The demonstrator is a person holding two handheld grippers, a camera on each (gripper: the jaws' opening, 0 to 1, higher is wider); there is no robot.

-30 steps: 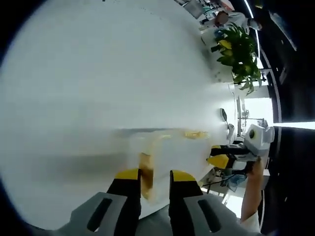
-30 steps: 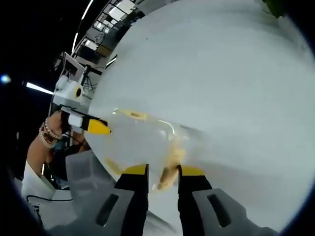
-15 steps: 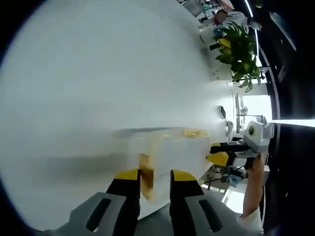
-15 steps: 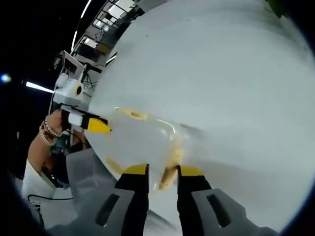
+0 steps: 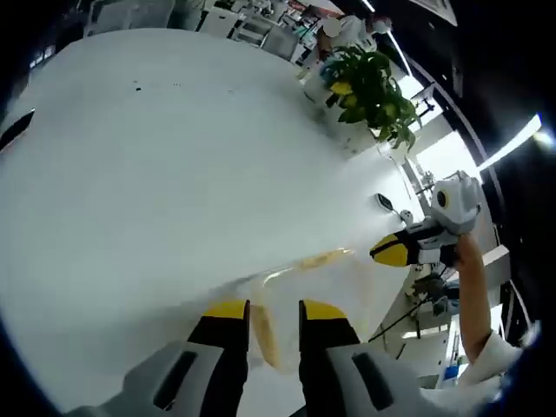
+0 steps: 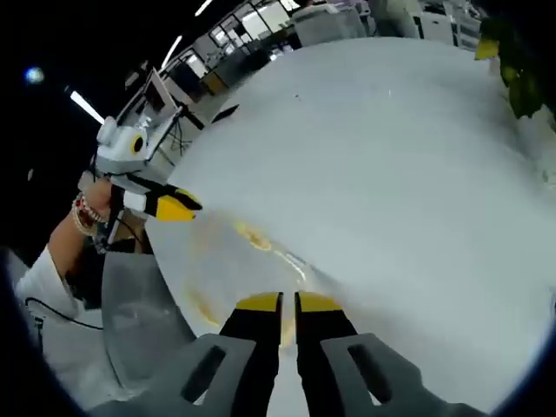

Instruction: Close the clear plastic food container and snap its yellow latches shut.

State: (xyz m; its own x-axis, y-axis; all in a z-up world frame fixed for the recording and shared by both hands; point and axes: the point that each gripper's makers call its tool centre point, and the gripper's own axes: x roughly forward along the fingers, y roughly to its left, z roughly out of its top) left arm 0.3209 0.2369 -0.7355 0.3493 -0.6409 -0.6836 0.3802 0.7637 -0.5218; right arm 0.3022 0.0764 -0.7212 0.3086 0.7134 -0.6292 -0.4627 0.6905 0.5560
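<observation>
Jaws of two grippers, left gripper (image 5: 268,309) and right gripper (image 6: 287,301), at one container (image 5: 326,282).

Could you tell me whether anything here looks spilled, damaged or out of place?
Nothing stands out: the clear container sits on the white table, and no spill or damage shows through the blur.

The white tabletop (image 5: 174,156) lies bare across its middle and toward its far edge, leaving wide passage. The clear container (image 6: 234,269) sits at the near edge, flanked by both grippers. A potted plant (image 5: 369,87) stands at the far corner, well apart.
</observation>
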